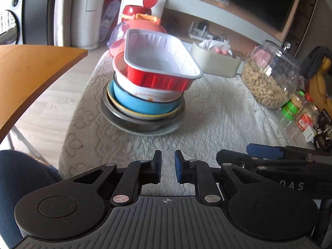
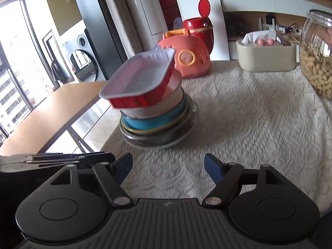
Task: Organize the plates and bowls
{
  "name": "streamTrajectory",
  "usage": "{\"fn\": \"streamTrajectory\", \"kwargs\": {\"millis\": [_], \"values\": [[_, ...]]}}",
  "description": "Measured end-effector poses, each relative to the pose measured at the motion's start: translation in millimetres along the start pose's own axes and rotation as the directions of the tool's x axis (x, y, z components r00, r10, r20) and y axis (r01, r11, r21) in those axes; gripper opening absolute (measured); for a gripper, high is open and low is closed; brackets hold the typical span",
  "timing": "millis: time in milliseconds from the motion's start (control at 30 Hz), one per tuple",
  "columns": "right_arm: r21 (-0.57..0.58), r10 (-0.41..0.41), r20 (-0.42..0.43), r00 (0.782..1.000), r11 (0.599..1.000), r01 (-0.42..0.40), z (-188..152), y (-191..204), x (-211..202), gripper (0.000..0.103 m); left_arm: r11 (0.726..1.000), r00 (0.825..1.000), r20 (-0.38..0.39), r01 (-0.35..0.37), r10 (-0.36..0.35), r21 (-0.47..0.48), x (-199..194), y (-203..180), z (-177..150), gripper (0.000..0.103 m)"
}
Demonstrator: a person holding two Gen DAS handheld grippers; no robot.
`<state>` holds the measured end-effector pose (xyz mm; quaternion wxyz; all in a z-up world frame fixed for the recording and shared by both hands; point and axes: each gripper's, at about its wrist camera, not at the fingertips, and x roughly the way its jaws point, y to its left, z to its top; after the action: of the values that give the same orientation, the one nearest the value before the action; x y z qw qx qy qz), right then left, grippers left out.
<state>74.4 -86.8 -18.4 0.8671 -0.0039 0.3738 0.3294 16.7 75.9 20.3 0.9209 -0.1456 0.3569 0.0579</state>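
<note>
A stack of dishes stands on the white lace tablecloth (image 1: 207, 128). From the bottom: a grey plate (image 1: 145, 131), a dark bowl, a yellow-rimmed bowl, a blue bowl (image 1: 145, 105), a white bowl (image 1: 153, 94), and a red foil tray (image 1: 161, 62) tilted on top. The stack also shows in the right wrist view, with the tray (image 2: 137, 83) and blue bowl (image 2: 153, 120). My left gripper (image 1: 167, 169) is nearly closed and empty, short of the stack. My right gripper (image 2: 168, 168) is open and empty, also short of it; it shows in the left wrist view (image 1: 269, 157).
A peanut jar (image 1: 269, 76) and small snack containers (image 1: 298, 112) stand at the right. A beige box (image 1: 215, 60), an orange carrier (image 2: 186, 56) and a red container (image 2: 199, 29) stand behind the stack. A wooden table (image 1: 31, 70) is to the left.
</note>
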Motion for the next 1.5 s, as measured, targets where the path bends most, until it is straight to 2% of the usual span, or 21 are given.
{"fn": "streamTrajectory", "kwargs": {"millis": [167, 400, 667, 1500], "values": [[0.013, -0.032, -0.032, 0.999, 0.999, 0.033, -8.1, -0.6, -2.6, 0.077, 0.996, 0.998, -0.004, -0.057, 0.057, 0.066, -7.8, -14.7, -1.5, 0.018], [0.026, -0.039, -0.037, 0.999, 0.999, 0.040, -8.1, -0.1, 3.7, 0.077, 0.993, 0.995, -0.038, -0.093, 0.096, 0.070, -4.4, -20.1, 1.7, 0.018], [0.025, -0.040, -0.059, 0.997, 0.999, 0.041, -9.1, 0.7, 11.5, 0.077, 0.993, 0.993, -0.055, -0.101, 0.104, 0.059, -1.5, -19.1, 3.1, 0.018], [0.016, -0.037, -0.044, 0.998, 0.999, 0.038, -8.2, 2.6, 8.5, 0.077, 0.995, 0.995, -0.048, -0.085, 0.087, 0.047, -6.7, -18.3, 2.0, 0.016]]}}
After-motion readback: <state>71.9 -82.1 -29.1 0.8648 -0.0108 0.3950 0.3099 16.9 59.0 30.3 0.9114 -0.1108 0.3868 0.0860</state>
